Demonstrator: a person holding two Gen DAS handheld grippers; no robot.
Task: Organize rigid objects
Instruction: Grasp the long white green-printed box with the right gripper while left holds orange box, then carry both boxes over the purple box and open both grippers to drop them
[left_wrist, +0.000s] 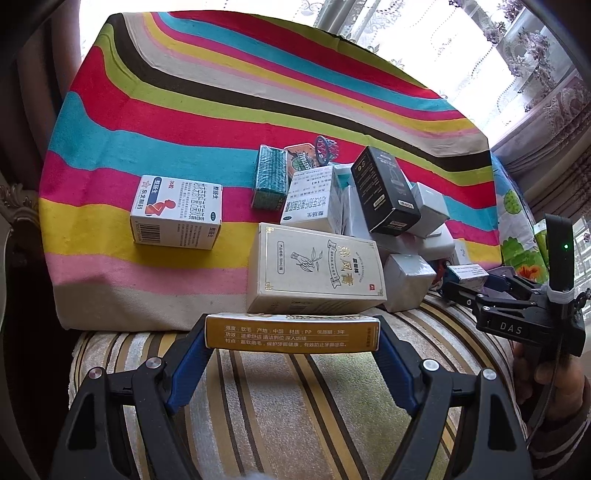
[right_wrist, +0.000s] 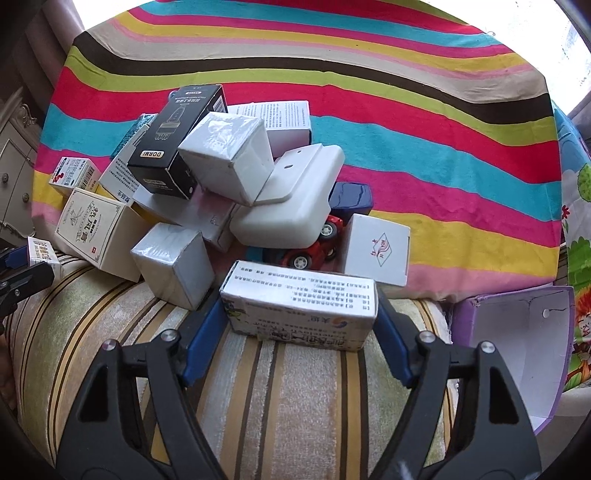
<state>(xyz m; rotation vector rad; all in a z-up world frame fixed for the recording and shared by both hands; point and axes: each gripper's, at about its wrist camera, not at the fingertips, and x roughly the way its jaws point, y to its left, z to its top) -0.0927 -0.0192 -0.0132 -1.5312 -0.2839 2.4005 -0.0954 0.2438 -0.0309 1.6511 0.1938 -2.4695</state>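
My left gripper (left_wrist: 291, 332) is shut on a flat gold toothbrush box (left_wrist: 291, 330), held over the striped cushion in front of a cream tea-print box (left_wrist: 314, 269). My right gripper (right_wrist: 299, 314) is shut on a white medicine box (right_wrist: 299, 306) with a blue-green printed face; it also shows in the left wrist view (left_wrist: 467, 275). A pile of boxes lies on the rainbow-striped cloth (left_wrist: 221, 92): a black DORMI box (right_wrist: 173, 144), several white boxes (right_wrist: 227, 157), a white plastic case (right_wrist: 295, 199) and a red toy car (right_wrist: 314, 247). A medicine box (left_wrist: 177, 212) stands apart at the left.
A teal box (left_wrist: 269, 177) and a blue ring toy (left_wrist: 325, 149) lie behind the pile. An open purple carton (right_wrist: 517, 354) stands at the right. A striped cushion (right_wrist: 277, 387) runs along the front. Curtains (left_wrist: 535, 74) hang at the back right.
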